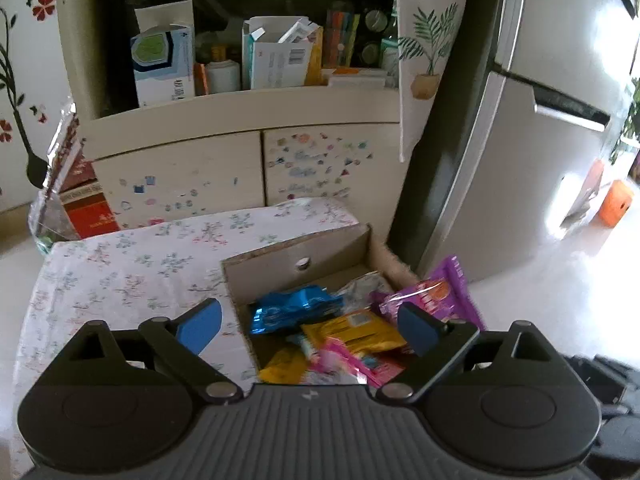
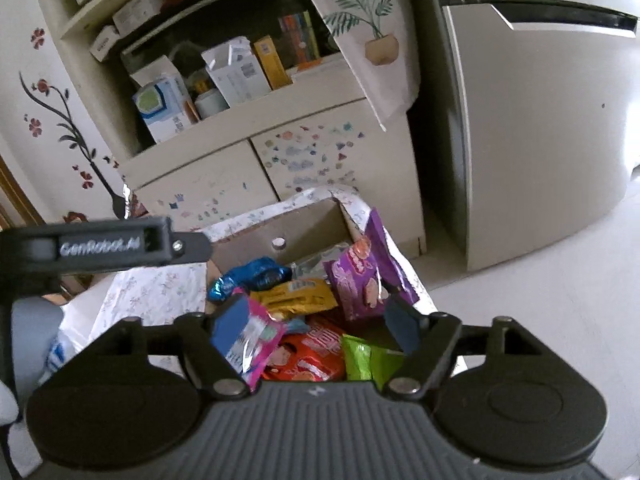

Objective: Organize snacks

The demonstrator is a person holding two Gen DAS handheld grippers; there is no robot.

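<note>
A cardboard box of snack packets stands on a flowered tablecloth. In it lie a blue packet, a yellow packet, a pink packet and a purple packet leaning on the right wall. My left gripper is open and empty above the box's near edge. In the right wrist view the box also holds red and green packets. My right gripper is open above them, its left finger beside the pink packet. The left gripper's body crosses that view.
A cream cabinet with an open shelf of boxes and bottles stands behind the table. A fridge is to the right. Red boxes and a foil bag sit left of the table. An orange object is on the floor.
</note>
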